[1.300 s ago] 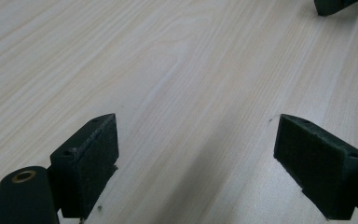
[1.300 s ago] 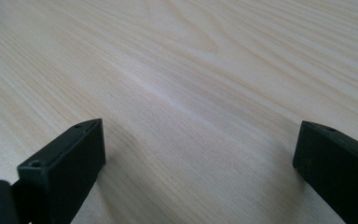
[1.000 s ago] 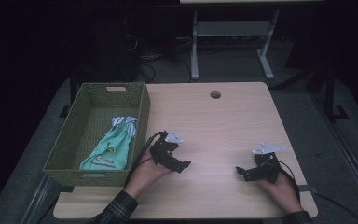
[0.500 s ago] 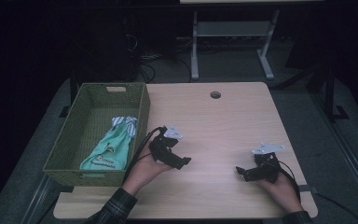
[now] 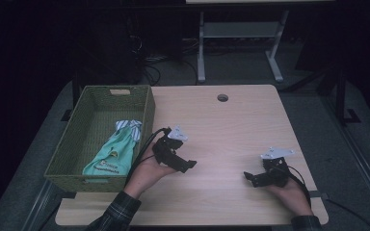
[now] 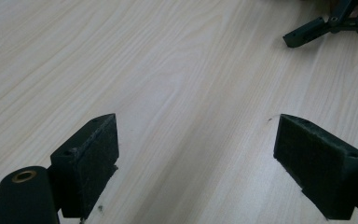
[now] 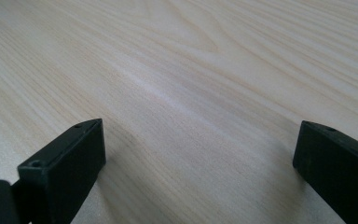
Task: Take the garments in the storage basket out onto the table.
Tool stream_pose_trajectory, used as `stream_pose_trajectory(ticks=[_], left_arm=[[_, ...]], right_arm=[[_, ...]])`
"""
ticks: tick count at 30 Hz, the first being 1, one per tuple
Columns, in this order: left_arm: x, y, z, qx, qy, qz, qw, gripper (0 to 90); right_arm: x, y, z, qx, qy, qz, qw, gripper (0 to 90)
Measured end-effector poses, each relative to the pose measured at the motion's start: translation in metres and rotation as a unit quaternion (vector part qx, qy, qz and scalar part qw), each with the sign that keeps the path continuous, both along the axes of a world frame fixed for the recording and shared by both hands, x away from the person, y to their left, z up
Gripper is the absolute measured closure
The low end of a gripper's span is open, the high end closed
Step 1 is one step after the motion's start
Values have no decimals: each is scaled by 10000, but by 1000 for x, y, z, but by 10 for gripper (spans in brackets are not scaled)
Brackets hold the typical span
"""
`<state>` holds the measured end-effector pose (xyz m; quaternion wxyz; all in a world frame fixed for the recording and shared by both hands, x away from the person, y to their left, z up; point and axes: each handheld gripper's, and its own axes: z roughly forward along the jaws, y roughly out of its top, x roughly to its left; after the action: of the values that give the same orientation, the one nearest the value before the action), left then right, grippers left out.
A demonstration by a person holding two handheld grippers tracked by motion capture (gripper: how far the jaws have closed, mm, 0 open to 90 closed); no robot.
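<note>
Green-and-white striped cloth bundle (image 5: 114, 153), the thing nearest our claws, lies inside the woven green rectangular basket (image 5: 72, 144), just to the left of our left gripper (image 5: 185, 165) and apart from it, with the basket wall between them. From the high view, we see that left gripper sitting over the pale wooden table (image 5: 221, 125), held in a hand (image 5: 147, 171) with a plaid sleeve (image 5: 120, 211). Our right gripper (image 5: 248, 178) rests far off to its right, near the table's right edge, pointing back toward the left one.

Along the left gripper view, our left gripper (image 6: 196, 158) has its two black padded jaws spread wide, with bare wood grain between them and nothing held. Ahead and to the right, the tip of the right gripper (image 6: 303, 35) lies on the table.

Along the right gripper view, our right gripper (image 7: 198, 163) is likewise spread wide and empty, with plain tabletop (image 7: 191, 70) ahead of it.
</note>
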<state>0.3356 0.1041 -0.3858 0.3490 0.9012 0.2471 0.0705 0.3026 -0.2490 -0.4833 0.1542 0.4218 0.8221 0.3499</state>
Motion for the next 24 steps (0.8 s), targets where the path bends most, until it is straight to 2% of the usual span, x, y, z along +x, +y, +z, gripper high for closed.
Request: stream_pose_trajectory(ticks=[4, 9, 15, 17, 22, 24], left_arm=[[2, 1, 3, 1, 85, 13, 10000, 134], [4, 5, 10, 61, 86, -57, 9999, 135], [6, 14, 23, -28, 24, -66, 10000, 137], [6, 20, 30, -100, -55, -62, 9999, 136], [6, 29, 36, -191, -93, 26, 9998, 139], [7, 35, 40, -159, -152, 31, 9998, 139]], right_arm=[[0, 0, 0, 0, -2, 1, 10000, 20], [0, 0, 0, 1, 0, -10, 10000, 21], [0, 0, 0, -6, 8, -18, 10000, 23], [0, 0, 0, -6, 8, -19, 10000, 23], [0, 0, 0, -12, -15, -3, 10000, 23], [0, 0, 0, -10, -12, -3, 10000, 23]])
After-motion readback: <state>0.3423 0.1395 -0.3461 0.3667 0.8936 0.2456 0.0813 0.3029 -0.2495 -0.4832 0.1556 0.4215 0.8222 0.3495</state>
